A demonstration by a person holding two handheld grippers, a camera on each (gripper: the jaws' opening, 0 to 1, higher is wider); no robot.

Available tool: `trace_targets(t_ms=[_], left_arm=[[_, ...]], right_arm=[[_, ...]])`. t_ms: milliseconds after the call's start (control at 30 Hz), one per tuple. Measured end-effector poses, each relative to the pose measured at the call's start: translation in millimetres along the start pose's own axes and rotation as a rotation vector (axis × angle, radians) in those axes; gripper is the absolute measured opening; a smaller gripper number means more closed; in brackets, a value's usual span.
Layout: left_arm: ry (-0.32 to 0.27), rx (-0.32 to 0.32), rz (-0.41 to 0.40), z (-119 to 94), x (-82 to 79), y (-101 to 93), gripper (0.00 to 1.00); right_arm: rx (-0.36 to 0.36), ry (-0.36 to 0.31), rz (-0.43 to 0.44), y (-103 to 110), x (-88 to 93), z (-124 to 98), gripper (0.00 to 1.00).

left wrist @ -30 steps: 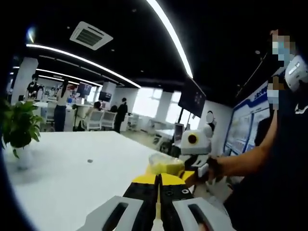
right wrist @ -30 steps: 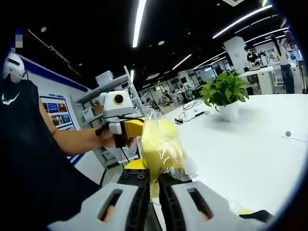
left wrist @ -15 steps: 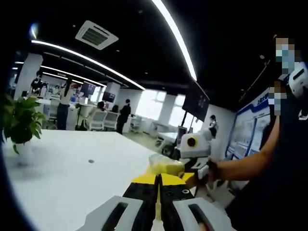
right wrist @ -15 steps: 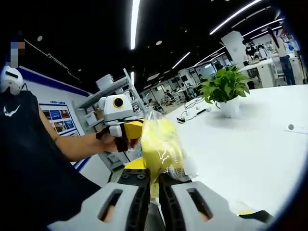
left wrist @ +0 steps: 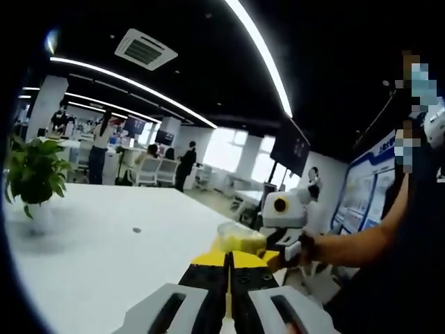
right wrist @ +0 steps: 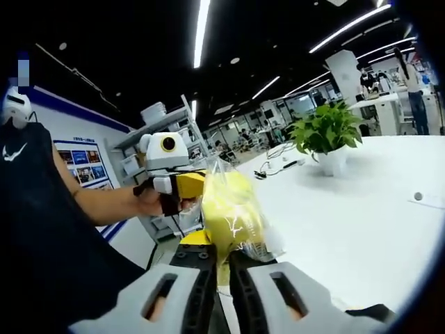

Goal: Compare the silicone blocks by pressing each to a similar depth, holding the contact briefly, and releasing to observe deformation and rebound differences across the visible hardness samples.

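left gripper (left wrist: 228, 268): 2 light grey jaw housings, each with a dark slot; black inner plates with small screws; yellow tips
right gripper (right wrist: 214, 268): 2 light grey jaw housings with dark slots; black inner plates; yellow at the tip
right gripper in the left gripper view (left wrist: 284, 229): white upper body, yellow and black front
left gripper in the right gripper view (right wrist: 174, 182): white upper body, yellow front, black grip part
person's top (right wrist: 38, 229): dark, short-sleeved, small white logo on the chest
hand (right wrist: 149, 202): black strap or glove edge across it
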State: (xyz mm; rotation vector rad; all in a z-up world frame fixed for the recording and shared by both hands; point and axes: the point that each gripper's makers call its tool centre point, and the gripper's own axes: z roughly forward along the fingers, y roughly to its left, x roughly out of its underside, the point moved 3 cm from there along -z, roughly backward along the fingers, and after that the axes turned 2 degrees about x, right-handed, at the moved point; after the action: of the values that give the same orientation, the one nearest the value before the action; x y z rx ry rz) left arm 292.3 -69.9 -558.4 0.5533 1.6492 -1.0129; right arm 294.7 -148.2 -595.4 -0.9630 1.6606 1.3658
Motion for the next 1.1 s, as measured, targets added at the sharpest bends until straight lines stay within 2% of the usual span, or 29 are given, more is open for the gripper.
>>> trace_targets(t_ms=[33,100,200,300,333,400,467,633,800,900,1000,1033,1100], left_arm=[[-0.008,0.0,0.0,-1,-1.8,-0.6,0.0],[-0.027,0.004,-0.004,-2,-6.5,-2.3,0.0],[-0.022,0.005,-0.001,-5,-10.2,-2.8,0.0],[-0.012,-0.007,-0.026,-7,-8.1,1.3,0.0],[-0.014,-0.001,-0.067,-8,-7.1,0.9,0.0],[-0.022,0.028,-0.095,-9,-6.2,2.7,0.0],[-0.019,0.031,-0.098,-7,-6.5,3.2,0.0],[-0.024,0.059,-0.074,-2,-13.8,1.3,0.0],[-0.042,0.087,-0.077,4,-20.5,-0.9,0.0],[-0.055,0.107,-0.09,6,-25.6,-0.7,0.0],[-0.069,0.117,-0.102,8,-28.3,0.2,0.0],[-0.07,0.118,-0.106,8,-28.7,0.9,0.0],[-0.07,0.12,-0.11,9,-29.1,1.4,0.0]], right_arm=[[0.0,-0.011,-0.004,1,-2.1,-1,0.02],[0.008,-0.048,-0.094,2,-8.1,-1,0.03],[0.017,-0.058,-0.132,2,-8.9,1,0.05],[0.023,-0.044,-0.109,2,-7.6,5,0.06],[0.028,-0.043,-0.116,3,-7.0,5,0.06],[0.03,-0.046,-0.128,4,-6.9,5,0.07],[0.036,-0.042,-0.128,3,-5.9,4,0.07],[0.047,-0.092,-0.122,-3,-9.5,1,0.09],[0.067,-0.12,-0.106,-8,-15.2,2,0.16],[0.074,-0.122,-0.143,-6,-15.5,4,0.3],[0.13,-0.141,-0.205,-12,-16.2,4,0.56],[0.142,-0.147,-0.212,-12,-16.7,3,0.68],[0.215,-0.172,-0.225,-21,-20.0,0,0.84]])
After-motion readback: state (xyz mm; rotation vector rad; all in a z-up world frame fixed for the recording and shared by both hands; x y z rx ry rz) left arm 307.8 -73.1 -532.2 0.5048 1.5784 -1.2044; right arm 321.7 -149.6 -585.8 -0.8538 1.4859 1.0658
